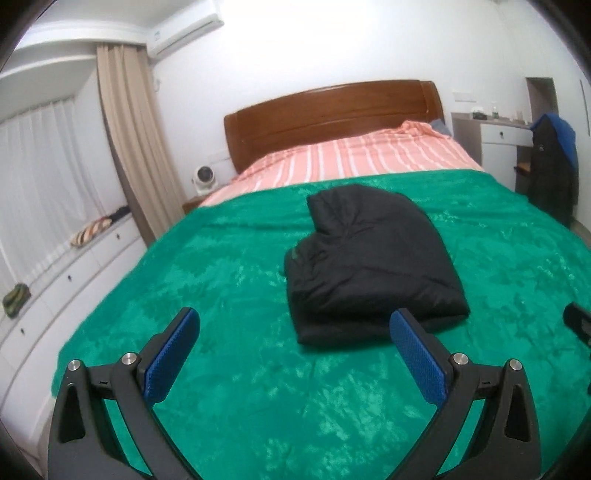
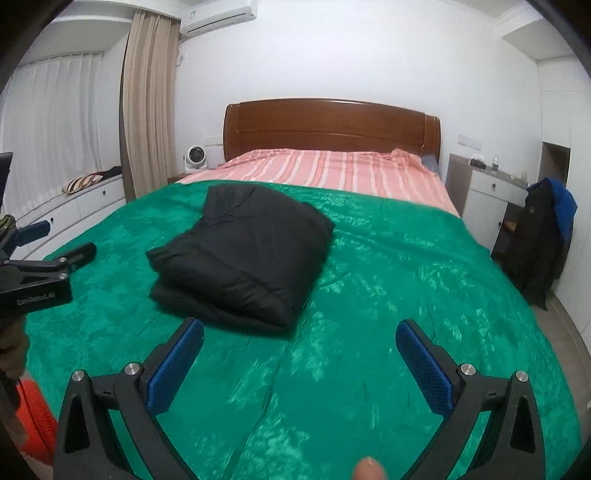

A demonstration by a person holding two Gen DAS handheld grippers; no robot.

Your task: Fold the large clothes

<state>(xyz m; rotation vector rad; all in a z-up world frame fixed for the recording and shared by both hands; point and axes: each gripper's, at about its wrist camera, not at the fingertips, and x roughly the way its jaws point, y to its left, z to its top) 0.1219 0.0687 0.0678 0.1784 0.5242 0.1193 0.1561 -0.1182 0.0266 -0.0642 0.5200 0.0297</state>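
Blue-padded left tongs [image 1: 293,334] fill the bottom of the left wrist view, spread wide with nothing between them, held above the green blanket [image 1: 221,277]. The right tongs [image 2: 299,341] are just as widely spread and likewise hold nothing; a fingertip [image 2: 369,469] shows at the lower edge of that view.

Biggest of all is the bed [image 2: 369,295], its near part covered by the green plush blanket and its far part by a pink striped sheet [image 2: 332,168] running up to a brown wooden headboard [image 2: 332,125]. On the blanket lies the black jacket [image 1: 369,266], folded into a thick compact bundle with its hood end toward the headboard. It rests just beyond the left tongs, whose right finger [image 1: 417,354] overlaps its near edge in that view; from the right wrist view it sits ahead and to the left of the right tongs, apart from them.

Left of the bed, a beige curtain [image 2: 147,103] hangs beside white sheer curtains, above a long white drawer unit [image 1: 74,277] carrying a striped cushion [image 1: 90,232]. An air conditioner [image 2: 218,16] is mounted high on the wall. Right of the bed stands a white desk [image 2: 491,188], with a dark coat and a blue garment [image 2: 543,229] draped beside it. A small white fan [image 2: 194,157] sits next to the headboard.
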